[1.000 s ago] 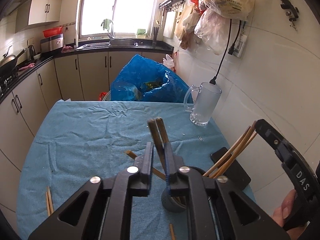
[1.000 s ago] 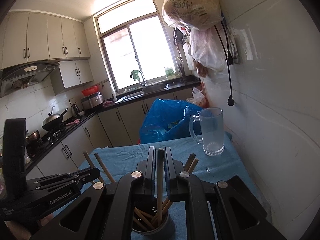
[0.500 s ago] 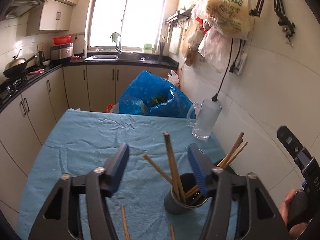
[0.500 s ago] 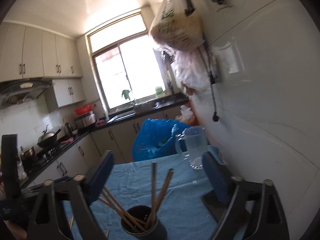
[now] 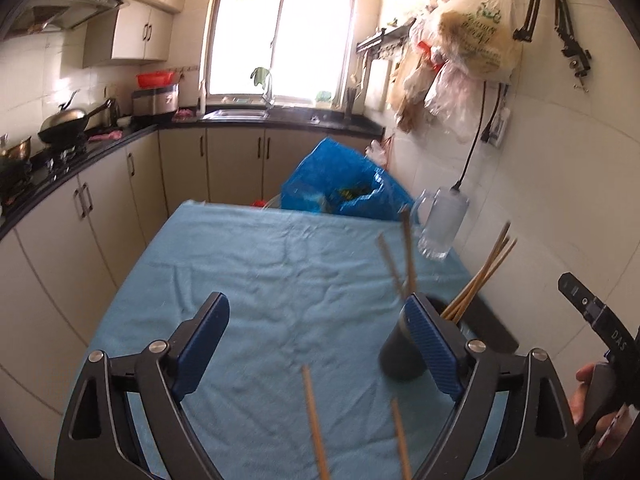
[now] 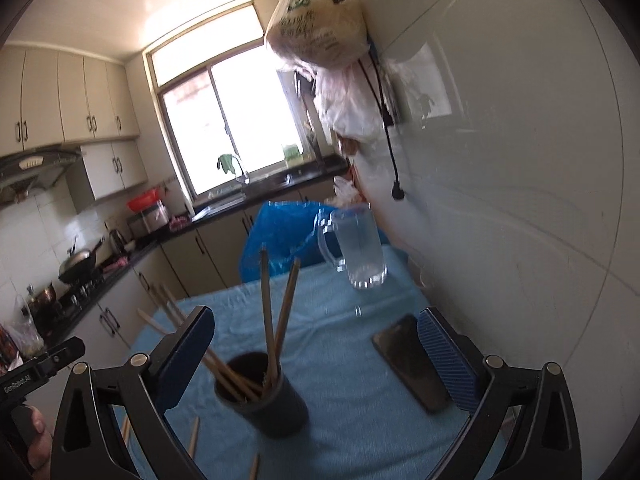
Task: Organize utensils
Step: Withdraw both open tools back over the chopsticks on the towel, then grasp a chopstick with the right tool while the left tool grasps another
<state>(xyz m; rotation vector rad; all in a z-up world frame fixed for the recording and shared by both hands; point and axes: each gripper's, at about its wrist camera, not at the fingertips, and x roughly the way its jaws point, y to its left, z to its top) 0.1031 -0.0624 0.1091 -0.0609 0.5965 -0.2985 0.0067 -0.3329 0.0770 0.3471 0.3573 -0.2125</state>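
Your left hand-held gripper (image 5: pixel 316 344) has its jaws opening, with nothing between them but the blue cloth (image 5: pixel 280 264) on the bench; the dark cup (image 5: pixel 400 356) sits just behind its right finger. Your right hand-held gripper (image 6: pixel 316 354) is opening wide too, gripping nothing, with the cup (image 6: pixel 266 404) standing upright between its fingers but untouched. Several chopsticks (image 6: pixel 276 320) lean inside the cup; two loose chopsticks (image 5: pixel 316 420) lie on the cloth near you. A phone (image 6: pixel 408 360) lies beside the right finger, a glass mug (image 6: pixel 360 248) farther back
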